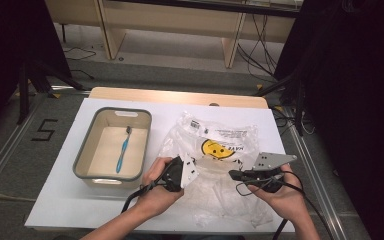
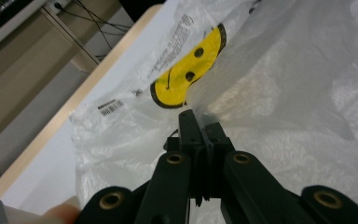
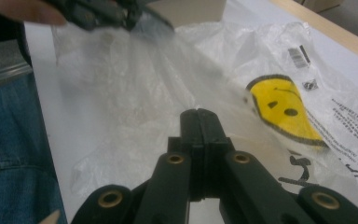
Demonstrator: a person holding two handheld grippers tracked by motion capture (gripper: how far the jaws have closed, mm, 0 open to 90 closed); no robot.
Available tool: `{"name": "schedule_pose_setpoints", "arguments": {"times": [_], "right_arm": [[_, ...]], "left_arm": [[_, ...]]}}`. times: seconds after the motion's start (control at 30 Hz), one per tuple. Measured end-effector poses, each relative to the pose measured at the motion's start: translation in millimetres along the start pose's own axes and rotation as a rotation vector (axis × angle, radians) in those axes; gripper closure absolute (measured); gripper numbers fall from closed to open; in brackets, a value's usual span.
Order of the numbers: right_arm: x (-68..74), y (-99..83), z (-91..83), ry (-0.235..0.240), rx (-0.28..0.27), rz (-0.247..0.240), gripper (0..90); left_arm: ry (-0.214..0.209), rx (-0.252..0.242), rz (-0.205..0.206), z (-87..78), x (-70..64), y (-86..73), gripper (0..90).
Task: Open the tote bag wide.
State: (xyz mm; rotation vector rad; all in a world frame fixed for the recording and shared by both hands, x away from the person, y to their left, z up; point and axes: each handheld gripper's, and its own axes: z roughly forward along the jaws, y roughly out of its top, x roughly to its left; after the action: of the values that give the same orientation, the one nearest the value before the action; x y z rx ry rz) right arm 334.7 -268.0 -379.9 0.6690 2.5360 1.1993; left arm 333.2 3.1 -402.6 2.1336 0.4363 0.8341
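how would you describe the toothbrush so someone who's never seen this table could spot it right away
Start at the white table and find the grey-rimmed rectangular bin on its left half, beside the crinkled clear plastic bag with the yellow smiley face. Inside the bin lies the toothbrush, lengthwise on the pale bottom. Its bright blue handle and dark bristled head at the far end set it apart.
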Motion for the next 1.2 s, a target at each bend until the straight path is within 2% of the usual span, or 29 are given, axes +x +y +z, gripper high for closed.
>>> {"name": "schedule_pose_setpoints", "arguments": {"times": [0.07,0.1,0.17,0.3,0.4,0.53,0.7,0.8,0.87,0.93,0.97,1.0,1.1,1.2], "right_arm": [[0.4,0.1,1.2,-0.011,0.015,-0.013,90.0],[0.8,0.6,1.7,-0.018,0.018,-0.018,86.4],[3.6,3.2,2.6,-0.037,0.035,-0.026,72.2],[13.4,14.3,3.1,-0.075,-0.005,-0.106,46.7],[16.6,22.1,7.7,-0.109,-0.022,-0.143,33.7],[16.7,25.7,21.4,-0.131,0.001,-0.174,22.8],[19.5,27.5,37.5,-0.129,0.063,-0.213,18.4],[22.7,29.4,43.7,-0.143,0.076,-0.231,16.3],[21.5,29.6,46.6,-0.190,0.103,-0.252,21.2],[19.4,30.0,47.1,-0.210,0.123,-0.265,39.1],[18.4,31.0,45.6,-0.212,0.114,-0.247,53.6],[17.5,32.2,43.5,-0.210,0.111,-0.234,64.2],[16.1,35.1,35.8,-0.208,0.083,-0.239,80.6],[14.8,38.1,26.9,-0.198,0.044,-0.229,90.0]], "left_arm": [[0.021,-0.025,0.011,-5.0,0.5,5.1,89.6],[0.023,-0.028,0.014,-6.9,0.3,7.5,89.6],[0.035,-0.041,0.026,-9.7,-0.3,11.7,89.6],[0.039,-0.043,0.047,-10.1,-1.2,16.8,89.6],[0.034,-0.041,0.046,-8.8,-2.6,17.4,89.5],[0.038,-0.053,0.044,-9.1,-3.4,18.1,89.5],[0.037,-0.062,0.039,-9.3,-4.4,20.8,89.5],[0.035,-0.065,0.042,-10.5,-5.4,22.0,89.5],[0.035,-0.066,0.046,-10.9,-5.8,22.8,89.5],[0.035,-0.068,0.046,-11.3,-6.0,23.2,89.5],[0.036,-0.068,0.047,-11.5,-6.0,23.2,89.5],[0.039,-0.068,0.049,-11.5,-6.2,23.0,89.4],[0.041,-0.065,0.051,-10.7,-5.7,22.1,89.2],[0.045,-0.068,0.046,-10.5,-5.2,21.6,88.3]]}}
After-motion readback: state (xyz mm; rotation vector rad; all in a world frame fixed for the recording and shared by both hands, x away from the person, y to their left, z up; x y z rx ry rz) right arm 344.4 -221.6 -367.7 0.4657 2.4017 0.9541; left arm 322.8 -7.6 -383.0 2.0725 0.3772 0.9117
